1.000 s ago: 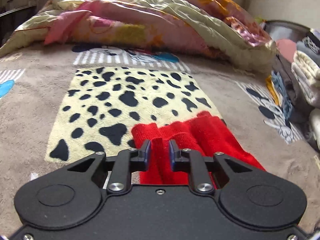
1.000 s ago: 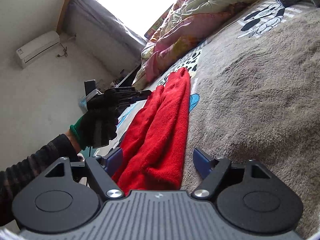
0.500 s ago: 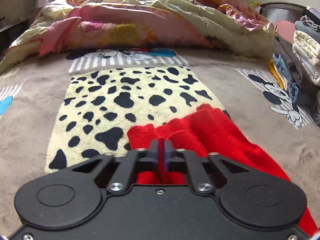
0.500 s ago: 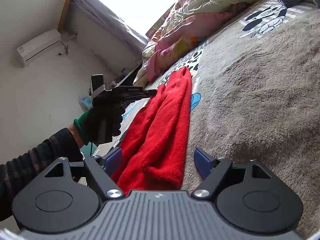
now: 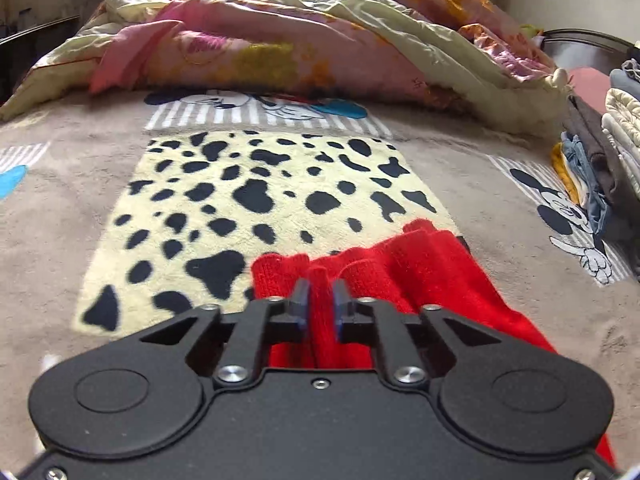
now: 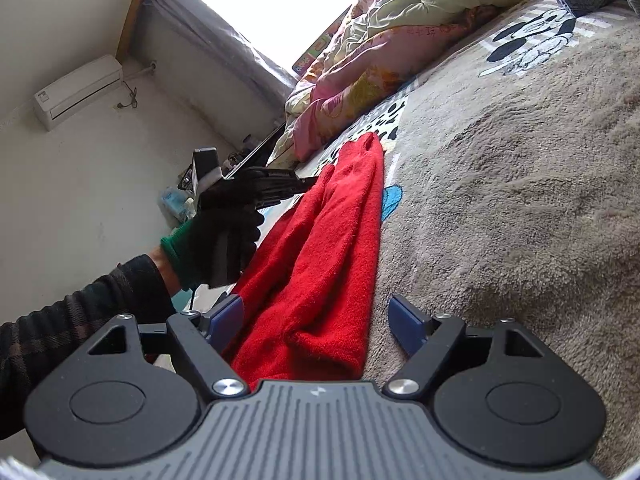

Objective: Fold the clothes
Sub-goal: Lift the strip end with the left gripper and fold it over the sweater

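Note:
A red knit garment (image 5: 420,264) lies in a long folded strip on the brown cartoon blanket (image 5: 60,208). My left gripper (image 5: 320,300) sits at its far end, jaws opening, with a raised fold of red fabric standing between the pads, loosely. In the right wrist view the red garment (image 6: 332,240) runs away from me, and the left gripper (image 6: 276,190), held by a black-gloved hand (image 6: 224,232), meets its left edge. My right gripper (image 6: 316,320) stands wide open around the garment's near end, pads clear of the cloth.
A crumpled floral quilt (image 5: 300,40) fills the head of the bed. Stacked folded clothes (image 5: 616,140) sit at the right edge. A cream patch with black spots (image 5: 260,184) lies ahead of the garment. An air conditioner (image 6: 76,88) hangs on the wall.
The left gripper pinched shut on the red fold half a second ago and has since parted again, tilting slightly. The right gripper has not moved.

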Demonstrator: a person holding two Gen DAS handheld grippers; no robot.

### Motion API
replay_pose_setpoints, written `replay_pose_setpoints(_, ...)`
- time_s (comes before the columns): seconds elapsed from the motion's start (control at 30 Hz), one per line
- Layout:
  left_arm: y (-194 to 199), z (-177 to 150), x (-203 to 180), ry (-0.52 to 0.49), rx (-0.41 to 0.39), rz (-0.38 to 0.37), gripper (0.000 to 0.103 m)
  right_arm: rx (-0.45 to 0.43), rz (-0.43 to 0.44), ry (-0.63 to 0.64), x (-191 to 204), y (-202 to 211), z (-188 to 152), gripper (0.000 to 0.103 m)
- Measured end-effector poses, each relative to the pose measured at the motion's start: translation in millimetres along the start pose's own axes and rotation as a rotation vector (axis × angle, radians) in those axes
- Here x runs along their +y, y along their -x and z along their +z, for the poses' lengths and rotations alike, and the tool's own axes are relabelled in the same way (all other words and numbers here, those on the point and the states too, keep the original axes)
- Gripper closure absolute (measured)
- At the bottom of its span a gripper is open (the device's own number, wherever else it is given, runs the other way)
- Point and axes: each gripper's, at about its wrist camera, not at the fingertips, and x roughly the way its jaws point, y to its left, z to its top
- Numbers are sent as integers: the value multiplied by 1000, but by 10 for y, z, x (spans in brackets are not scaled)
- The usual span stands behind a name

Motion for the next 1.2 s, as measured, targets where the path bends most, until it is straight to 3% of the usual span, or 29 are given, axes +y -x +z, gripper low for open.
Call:
replay_pose_setpoints(0.03, 133, -10, 4, 2, -16, 2, 79, 0, 0, -1, -1, 0, 1, 24)
replay_pose_setpoints(0.17, 869, -290, 32, 51, -73, -4, 78, 2, -3, -2, 2, -5, 7, 24)
replay_pose_setpoints(0.33, 1959, -1210, -93, 207, -137, 10, 81, 0, -3, -5, 1, -2, 11, 24)
replay_pose_setpoints(0.43, 2309, -1723, -243, 324, -167, -26, 86, -9, -3, -9, 1, 9, 4, 25)
replay_pose_setpoints(0.5, 2294, -1953, -352, 340, -156, -65, 87, -25, -3, -17, -8, 34, -5, 27)
replay_pose_setpoints(0.6, 1984, -2121, -534, 233, -82, -47, 88, -61, -6, -50, -54, 93, -31, 37)
replay_pose_setpoints(0.77, 2201, -2178, -493, 263, -181, -78, 88, -112, -15, -83, -101, 227, -118, 41)
replay_pose_setpoints(0.87, 2227, -2138, -501, 237, -225, -83, 88, -115, -51, -41, -43, 257, -194, 41)
replay_pose_setpoints(1.0, 1995, -2163, -673, 135, -139, -80, 88, -109, -82, 36, 38, 254, -261, 41)
replay_pose_setpoints(1.2, 2251, -2111, -620, 190, -268, -128, 88, -99, -135, 135, 160, 298, -311, 43)
